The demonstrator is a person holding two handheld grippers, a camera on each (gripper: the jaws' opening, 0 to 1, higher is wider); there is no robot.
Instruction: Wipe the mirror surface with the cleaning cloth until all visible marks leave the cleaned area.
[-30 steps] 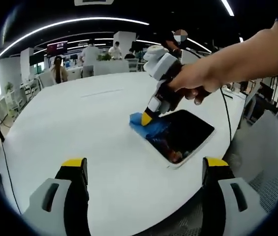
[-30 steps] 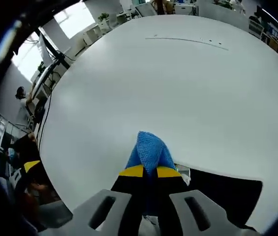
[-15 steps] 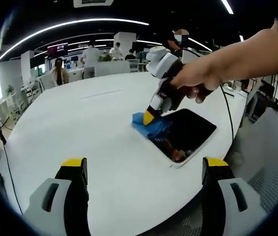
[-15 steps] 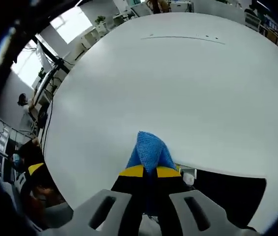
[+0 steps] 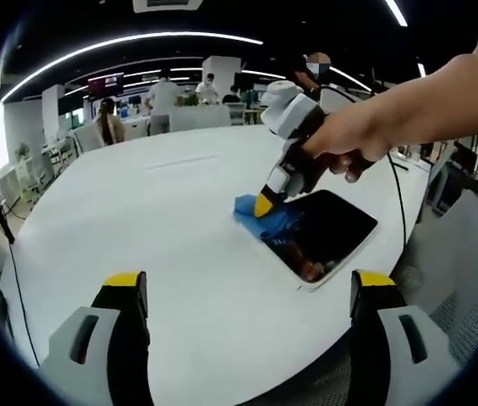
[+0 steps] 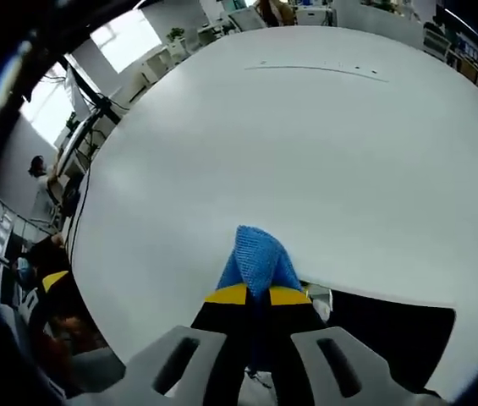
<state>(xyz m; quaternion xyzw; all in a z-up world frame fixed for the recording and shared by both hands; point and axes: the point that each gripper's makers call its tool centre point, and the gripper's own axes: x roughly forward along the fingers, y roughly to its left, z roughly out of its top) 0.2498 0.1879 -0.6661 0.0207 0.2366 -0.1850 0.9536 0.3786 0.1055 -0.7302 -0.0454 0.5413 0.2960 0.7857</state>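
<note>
Mirror [image 5: 327, 233], a dark glass slab with a white rim, lies flat on the white surface [image 5: 154, 220] at about 3 o'clock in the left gripper view, near the surface's edge. Its glass gives back only dim reddish shapes, and whether any marks are on it cannot be made out.

At 7 and 5 o'clock in that view the left gripper [image 5: 247, 292] shows its two yellow-tipped fingers [image 5: 129, 283] spread wide apart with nothing between them, above bare surface. Past the centre, the blue cloth [image 5: 272, 222] is bunched on the mirror's far corner, half on the glass and half on the surface. The right gripper [image 5: 264, 203] comes down on it from 1 o'clock, held by a hand [image 5: 348, 144]; the arm is cut off at the frame's edge. Far people at 11 o'clock are too small to read.

In the right gripper view, the right gripper [image 6: 255, 294] has its fingers [image 6: 226, 296] pinched tight on the cloth [image 6: 257, 258], which puffs out above the tips at 6 o'clock. The mirror [image 6: 391, 326] shows as a dark wedge at 4 o'clock, partly hidden behind the gripper.
</note>
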